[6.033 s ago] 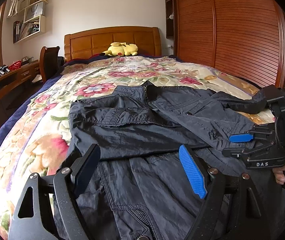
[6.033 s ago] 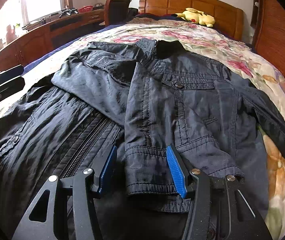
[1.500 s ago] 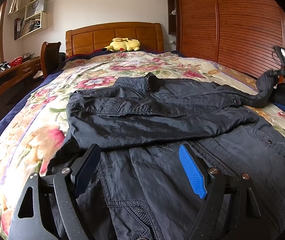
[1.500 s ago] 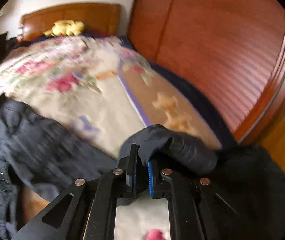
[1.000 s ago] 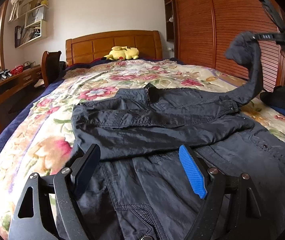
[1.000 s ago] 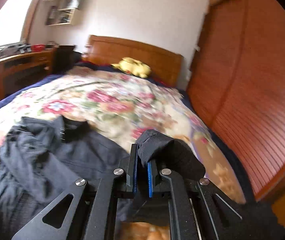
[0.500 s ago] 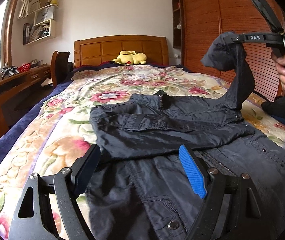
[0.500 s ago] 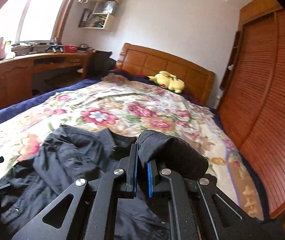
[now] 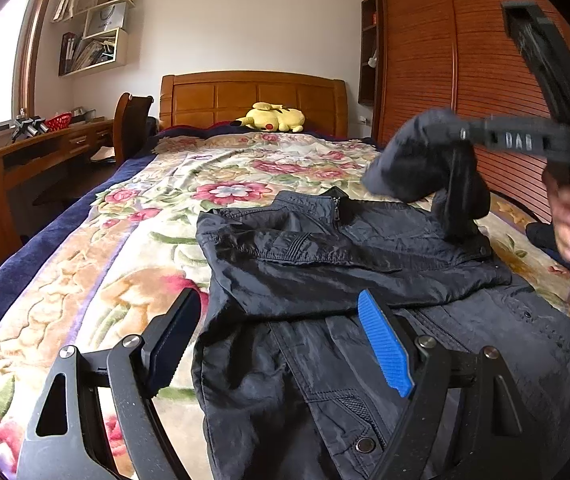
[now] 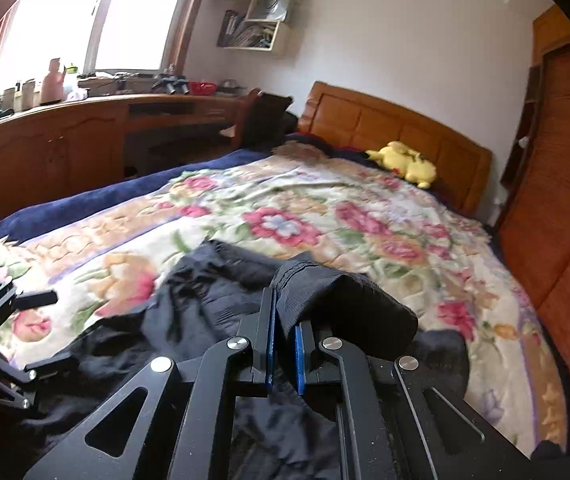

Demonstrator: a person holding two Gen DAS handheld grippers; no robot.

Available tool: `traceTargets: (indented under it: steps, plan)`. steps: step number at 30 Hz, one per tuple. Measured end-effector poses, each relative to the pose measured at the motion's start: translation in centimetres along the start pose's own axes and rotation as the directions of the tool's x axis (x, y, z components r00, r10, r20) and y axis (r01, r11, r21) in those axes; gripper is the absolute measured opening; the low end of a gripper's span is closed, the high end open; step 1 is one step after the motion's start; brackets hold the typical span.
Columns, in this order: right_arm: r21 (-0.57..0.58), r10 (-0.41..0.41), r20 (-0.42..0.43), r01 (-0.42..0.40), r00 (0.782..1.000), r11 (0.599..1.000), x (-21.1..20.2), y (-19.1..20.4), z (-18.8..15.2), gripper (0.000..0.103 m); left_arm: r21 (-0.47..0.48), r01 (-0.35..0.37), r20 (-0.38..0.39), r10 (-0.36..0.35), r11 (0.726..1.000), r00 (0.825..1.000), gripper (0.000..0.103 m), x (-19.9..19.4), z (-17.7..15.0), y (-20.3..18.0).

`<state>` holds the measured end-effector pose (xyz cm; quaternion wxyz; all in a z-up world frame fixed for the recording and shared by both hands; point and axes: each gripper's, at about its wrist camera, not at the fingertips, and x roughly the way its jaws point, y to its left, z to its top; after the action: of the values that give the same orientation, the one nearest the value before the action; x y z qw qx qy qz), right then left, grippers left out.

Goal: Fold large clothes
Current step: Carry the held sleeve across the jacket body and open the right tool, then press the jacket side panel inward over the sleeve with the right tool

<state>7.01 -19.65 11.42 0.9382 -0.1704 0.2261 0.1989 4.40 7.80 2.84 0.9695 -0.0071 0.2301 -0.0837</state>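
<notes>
jacket (image 9: 325,248): dark cloth, faint sheen, crinkled | sleeve cuff (image 10: 325,292): matt ribbed knit | bedspread (image 9: 133,248): soft floral cloth | headboard (image 9: 245,96): glossy wood | wardrobe (image 9: 465,80): slatted wood

Your jacket (image 9: 365,280) lies on the bed (image 9: 85,280), collar toward the headboard (image 9: 253,98), where the plush toy (image 9: 273,117) rests. Its sleeve cuff (image 10: 325,292) hangs above the jacket's right side. The tabletop (image 9: 25,148) runs left of the bed, the wardrobe (image 9: 465,80) right.

A dark ribbed sleeve cuff (image 10: 325,296) is pinched between the closed blue pads of the right gripper (image 10: 284,344), raised above the dark jacket (image 10: 205,312) spread on the floral bedspread (image 10: 285,216). The left gripper (image 10: 41,332) is seen spread wide at the left edge.
</notes>
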Motion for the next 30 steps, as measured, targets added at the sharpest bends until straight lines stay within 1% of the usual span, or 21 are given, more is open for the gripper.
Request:
traceTargets:
  steps: [6, 14, 19, 20, 21, 23, 26, 28, 30]
  plan:
    - [0.011, 0.047, -0.079, -0.046, 0.996, 0.999, 1.2, 0.3, -2.2, 0.008, -0.011, -0.006, 0.000, 0.006, 1.000, 1.000, 0.082, 0.1, 0.0, 0.4]
    - [0.014, 0.091, -0.181, -0.090, 0.979, 0.996, 2.7, 1.3, -5.5, 0.008, -0.003, -0.011, -0.002, 0.011, 1.000, 1.000, 0.082, 0.2, -0.3, 0.4]
    - [0.039, 0.110, -0.215, -0.104, 0.971, 0.994, 3.1, 1.2, -6.1, 0.008, -0.003, -0.012, -0.008, 0.012, 1.000, 1.000, 0.082, 0.3, -0.3, 0.5]
    - [0.045, 0.117, -0.229, -0.110, 0.966, 0.993, 3.0, 1.2, -6.1, 0.012, -0.004, -0.013, -0.009, 0.013, 1.000, 1.000, 0.082, 0.4, -0.3, 0.5]
    - [0.054, 0.122, -0.235, -0.112, 0.964, 0.992, 3.4, 1.4, -6.3, 0.018, -0.004, -0.013, -0.009, 0.013, 1.000, 1.000, 0.082, 0.4, -0.3, 0.5]
    - [0.061, 0.137, -0.278, -0.125, 0.951, 0.990, 3.5, 1.8, -6.8, 0.024, -0.003, -0.013, -0.009, 0.013, 1.000, 1.000, 0.082, 0.4, -0.3, 0.5]
    - [0.045, 0.133, -0.285, -0.126, 0.949, 0.991, 2.6, 2.2, -7.5, 0.027, 0.001, -0.013, -0.009, 0.013, 1.000, 1.000, 0.082, 0.4, -0.4, 0.5]
    - [0.050, 0.135, -0.281, -0.126, 0.950, 0.991, 2.0, 2.2, -7.6, 0.036, 0.002, -0.014, -0.010, 0.014, 1.000, 1.000, 0.082, 0.5, -0.4, 0.5]
    - [0.051, 0.113, -0.277, -0.103, 0.954, 0.993, 1.1, 2.1, -8.0, 0.048, 0.003, -0.014, -0.013, 0.014, 1.000, 1.000, 0.082, 0.5, -0.5, 0.5]
